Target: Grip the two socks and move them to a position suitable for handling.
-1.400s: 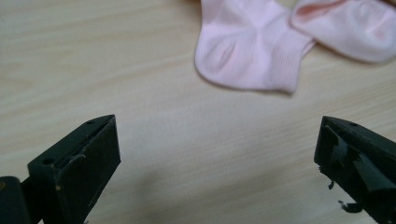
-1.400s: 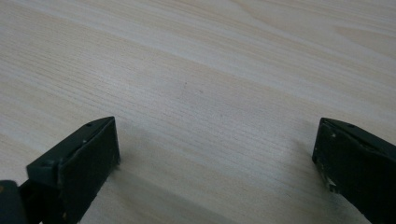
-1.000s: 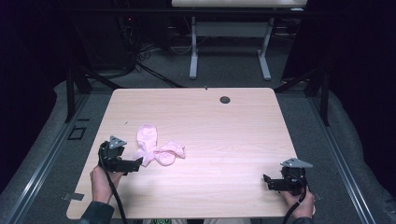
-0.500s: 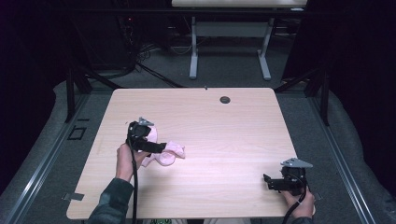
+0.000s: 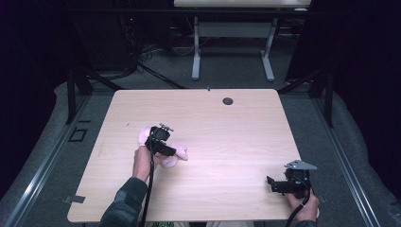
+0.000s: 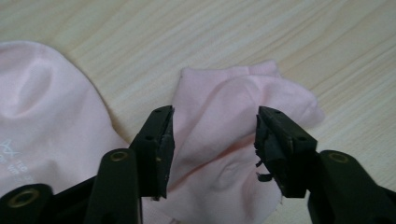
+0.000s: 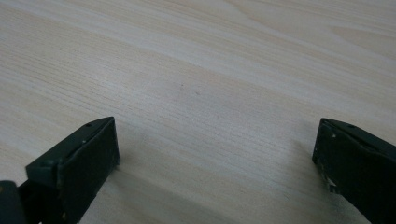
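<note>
A person is sitting at the near edge of a light wooden table [image 5: 227, 142], holding a gripper in each hand. The left gripper [image 6: 212, 140] is hovering low over a pink sock [image 6: 224, 135] that is lying on the left half of the table. Its jaws are standing apart, one on each side of a rumpled fold of the fabric; from the left gripper view the pads seem to be just clear of the cloth, though the angle is making that hard to judge. A second patch of pink cloth [image 6: 42, 116] is spreading off the left edge of that view, bearing faint white print too small to read; whether it is a separate sock or part of the same one is unclear. In the high view the left hand [image 5: 141, 158] and gripper are covering most of the pink fabric, leaving only its edges peeking out.

The right gripper [image 5: 283, 182] is resting near the table's front right corner, well apart from the sock. Its jaws are gaping wide over bare wood grain, gripping nothing. A small dark round fitting [image 5: 228, 101] is sitting near the table's far edge.
</note>
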The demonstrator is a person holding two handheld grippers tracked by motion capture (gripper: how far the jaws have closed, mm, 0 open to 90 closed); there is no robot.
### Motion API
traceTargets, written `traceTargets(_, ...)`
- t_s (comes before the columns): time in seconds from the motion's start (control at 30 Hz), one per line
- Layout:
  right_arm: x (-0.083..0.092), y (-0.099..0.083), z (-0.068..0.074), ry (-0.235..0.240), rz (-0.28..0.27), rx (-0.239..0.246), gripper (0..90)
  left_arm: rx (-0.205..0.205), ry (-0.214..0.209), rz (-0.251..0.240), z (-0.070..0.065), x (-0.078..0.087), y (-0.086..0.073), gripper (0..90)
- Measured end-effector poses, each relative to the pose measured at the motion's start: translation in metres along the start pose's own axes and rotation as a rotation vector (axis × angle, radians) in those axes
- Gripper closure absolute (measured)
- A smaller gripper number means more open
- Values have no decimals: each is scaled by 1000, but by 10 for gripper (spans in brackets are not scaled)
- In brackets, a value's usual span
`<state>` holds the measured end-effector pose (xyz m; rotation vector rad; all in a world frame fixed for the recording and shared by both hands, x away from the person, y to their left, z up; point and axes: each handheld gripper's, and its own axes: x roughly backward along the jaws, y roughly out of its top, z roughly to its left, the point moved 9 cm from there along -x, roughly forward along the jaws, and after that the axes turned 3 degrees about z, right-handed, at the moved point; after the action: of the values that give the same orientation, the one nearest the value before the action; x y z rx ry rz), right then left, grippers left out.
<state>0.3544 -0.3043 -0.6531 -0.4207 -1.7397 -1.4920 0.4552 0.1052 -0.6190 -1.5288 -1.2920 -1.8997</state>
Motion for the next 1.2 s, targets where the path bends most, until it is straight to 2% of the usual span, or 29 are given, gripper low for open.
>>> traceTargets(0.23,0,0,-1,-4,-2,-6,0,-23,-8,52,-3,-11,-6,611)
traceTargets(0.37,0,0,-1,-5,-3,-7,0,-37,14,49,-4,-13,-7,656)
traceTargets(0.5,0,0,-1,-8,0,-11,0,-61,27,53,-8,-12,-8,770)
traceTargets(0.73,0,0,-2,-15,0,-17,0,-68,11,39,-7,-11,-7,797)
traceTargets(0.87,0,0,-3,-16,1,-17,0,-58,-1,1,-7,-3,-5,795)
traceTargets(1.0,0,0,-3,-17,3,-19,0,-53,-19,-50,-10,12,-3,793)
traceTargets(1.1,0,0,-3,-19,3,-18,0,-67,-43,-91,-16,30,1,793)
traceTargets(1.2,0,0,-3,-22,-1,-24,0,-92,-56,-106,-23,44,2,793)
